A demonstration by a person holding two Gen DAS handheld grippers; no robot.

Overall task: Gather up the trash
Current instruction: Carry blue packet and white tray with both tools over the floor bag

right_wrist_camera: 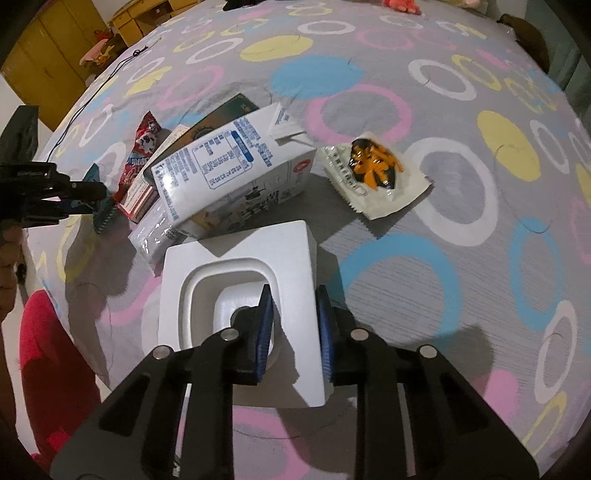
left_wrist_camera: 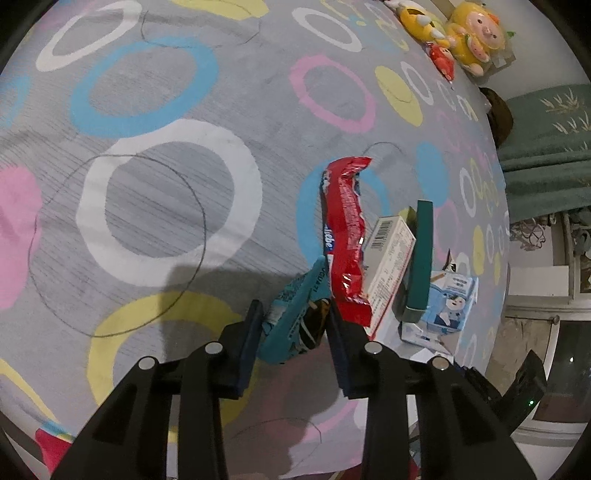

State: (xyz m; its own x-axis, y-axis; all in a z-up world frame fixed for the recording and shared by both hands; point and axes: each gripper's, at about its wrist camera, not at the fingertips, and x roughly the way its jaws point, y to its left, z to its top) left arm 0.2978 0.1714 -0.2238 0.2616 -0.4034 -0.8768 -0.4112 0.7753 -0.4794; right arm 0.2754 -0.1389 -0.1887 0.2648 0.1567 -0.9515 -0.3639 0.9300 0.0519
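Two grippers work over a grey bedsheet printed with coloured rings.

Left wrist view: five pieces of trash lie in a cluster at the right, namely one teal wrapper, one red wrapper, one white barcode box, one dark green box standing on edge, and one blue-and-white milk carton. The left gripper has its pads pressed on the crumpled teal wrapper, whose near end is hidden between the fingers. The carton is partly covered by the green box. Three plush toys sit far right, cut off by the frame edge.

Right wrist view: the right gripper is clamped on one wall of a white foam block with a moulded hollow, near centre; its near edge is hidden behind the fingers. Beyond it lies the milk carton on its side, print too small to read. One white sachet with an orange picture lies to its right, apart. At left, the red wrapper and boxes are mostly hidden behind the carton.
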